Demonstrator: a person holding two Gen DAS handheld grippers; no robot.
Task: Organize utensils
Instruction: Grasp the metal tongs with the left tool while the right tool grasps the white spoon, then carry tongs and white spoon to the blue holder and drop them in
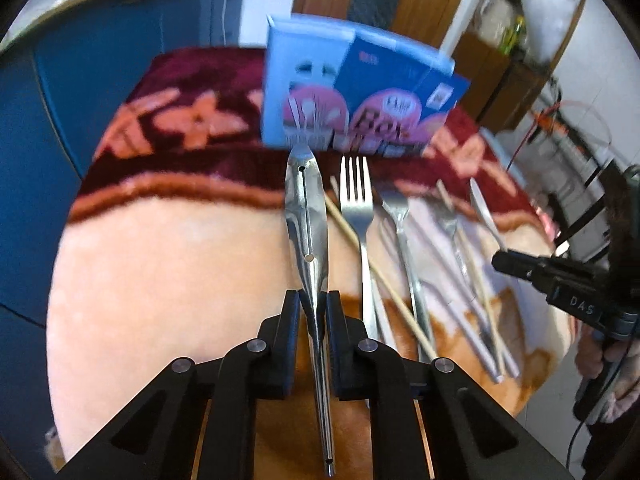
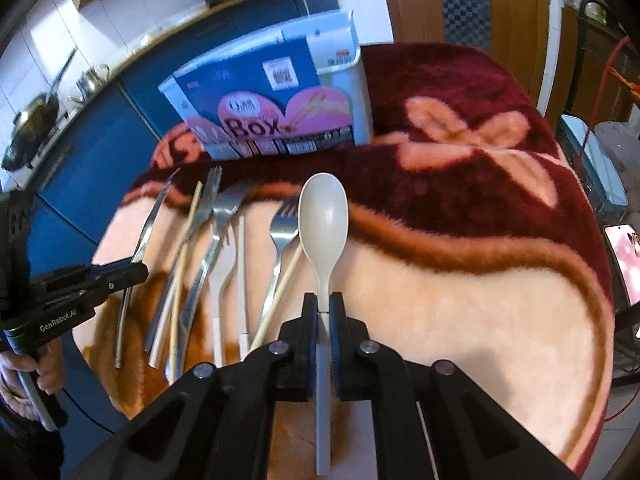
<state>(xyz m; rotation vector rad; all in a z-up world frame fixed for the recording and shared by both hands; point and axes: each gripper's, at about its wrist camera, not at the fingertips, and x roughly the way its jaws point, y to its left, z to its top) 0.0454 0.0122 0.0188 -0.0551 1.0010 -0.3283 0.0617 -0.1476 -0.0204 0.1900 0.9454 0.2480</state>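
Note:
My left gripper (image 1: 314, 300) is shut on the neck of a slotted steel utensil (image 1: 306, 208), which points forward and is held above the blanket. My right gripper (image 2: 323, 304) is shut on the handle of a beige plastic spoon (image 2: 323, 216), bowl facing up. Between them several utensils lie in a row on the blanket: steel forks (image 1: 358, 200) (image 2: 282, 220), wooden chopsticks (image 2: 182, 256) and pale plastic pieces (image 2: 241, 280). A blue and pink utensil box (image 1: 352, 92) (image 2: 272, 100) stands upright behind them. Each gripper shows at the edge of the other's view: the right gripper (image 1: 500, 260), the left gripper (image 2: 136, 272).
A plush dark red and peach blanket (image 2: 460, 300) covers the round table. A white container (image 2: 340, 40) stands behind the box. Blue kitchen cabinets with a pan (image 2: 32, 128) lie beyond the left edge. A phone (image 2: 624, 256) sits at the right edge.

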